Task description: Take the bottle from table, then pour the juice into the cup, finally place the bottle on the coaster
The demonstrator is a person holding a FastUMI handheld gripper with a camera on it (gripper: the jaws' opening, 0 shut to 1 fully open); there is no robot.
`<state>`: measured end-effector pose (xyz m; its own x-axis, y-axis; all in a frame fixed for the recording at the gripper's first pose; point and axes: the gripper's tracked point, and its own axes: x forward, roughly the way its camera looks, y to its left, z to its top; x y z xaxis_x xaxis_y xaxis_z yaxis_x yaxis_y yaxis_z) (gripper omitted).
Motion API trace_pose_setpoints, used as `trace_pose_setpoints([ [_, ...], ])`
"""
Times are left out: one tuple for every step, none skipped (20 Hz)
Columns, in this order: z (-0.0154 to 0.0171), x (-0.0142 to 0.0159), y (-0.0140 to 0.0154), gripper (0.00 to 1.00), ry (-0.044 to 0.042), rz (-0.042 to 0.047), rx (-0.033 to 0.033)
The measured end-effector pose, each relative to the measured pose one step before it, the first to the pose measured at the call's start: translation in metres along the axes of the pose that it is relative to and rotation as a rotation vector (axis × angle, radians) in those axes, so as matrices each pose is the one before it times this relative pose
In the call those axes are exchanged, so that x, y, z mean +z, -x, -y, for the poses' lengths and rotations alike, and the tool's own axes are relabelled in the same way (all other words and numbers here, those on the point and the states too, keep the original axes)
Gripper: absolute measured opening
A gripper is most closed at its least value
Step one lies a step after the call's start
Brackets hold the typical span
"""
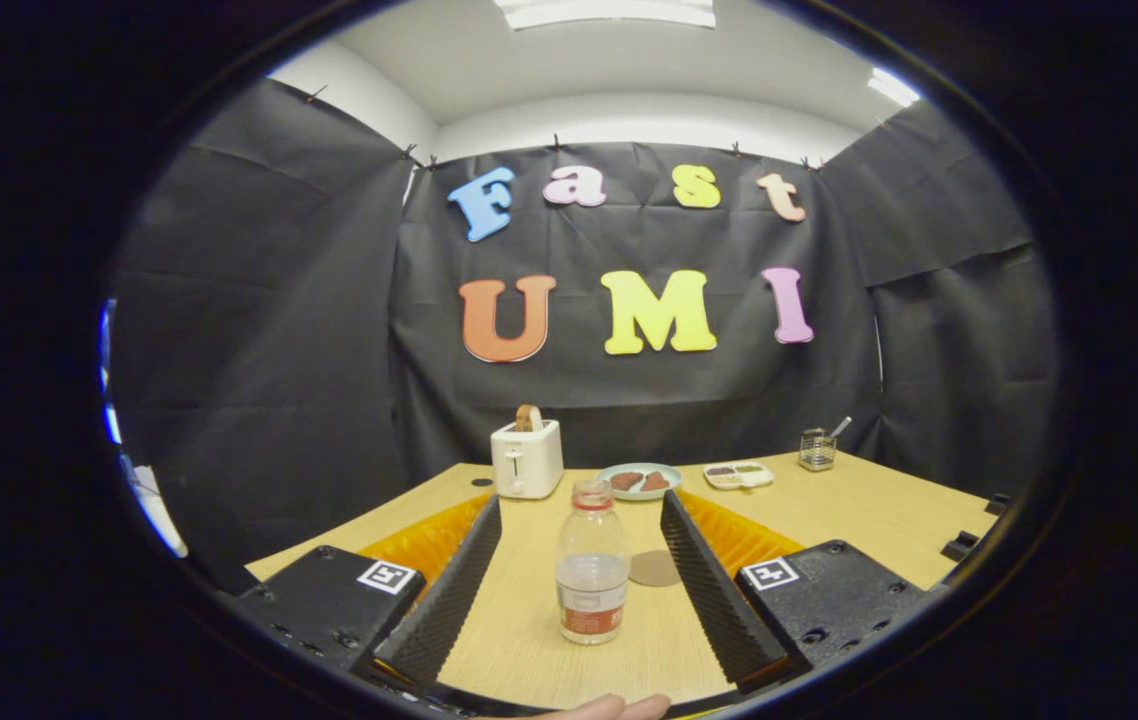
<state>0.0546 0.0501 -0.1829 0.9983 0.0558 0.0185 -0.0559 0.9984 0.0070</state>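
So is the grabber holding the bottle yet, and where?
No, nothing is held. The gripper has its jaws wide open, and the bottle stands upright on the table between them, touching neither. The coaster lies just behind it.

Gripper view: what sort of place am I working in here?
Likely a staged kitchen-table booth: a wooden table against a black cloth wall, with a toaster and a plate. The bottle stands between the open hand-held gripper fingers.
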Motion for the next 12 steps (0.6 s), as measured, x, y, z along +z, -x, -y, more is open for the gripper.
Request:
trace_pose_setpoints([
  [-0.00127,-0.0071,-0.00113,1.0,0.00403,0.00314,0.00115],
  [-0.00007,-0.00757,-0.00232,1.0,0.00473,-0.00061,-0.00008],
  [-0.00023,-0.00821,-0.00205,1.0,0.00458,-0.00844,0.00009],
  [0.00008,-0.0096,-0.00255,1.0,0.00156,-0.01272,-0.00162],
  [0.00019,-0.00877,-0.00358,1.0,0.00242,-0.01205,-0.00059],
  [-0.00083,-0.00693,-0.00328,1.0,-0.00058,-0.00966,0.003],
  [-0.00229,-0.00698,-0.00399,1.0,0.0019,-0.00933,0.00532],
  [0.00236,-0.00948,-0.00522,1.0,0.0045,-0.01434,-0.00916],
  [0.00365,-0.00727,-0.00551,1.0,0.00297,-0.01218,-0.01681],
  [-0.00056,-0.00625,-0.00527,1.0,0.00185,-0.00685,-0.00695],
  [-0.00182,-0.00558,-0.00614,1.0,-0.00248,-0.00657,-0.0026],
  [-0.00147,-0.00477,-0.00683,1.0,-0.00257,-0.00508,-0.00048],
])
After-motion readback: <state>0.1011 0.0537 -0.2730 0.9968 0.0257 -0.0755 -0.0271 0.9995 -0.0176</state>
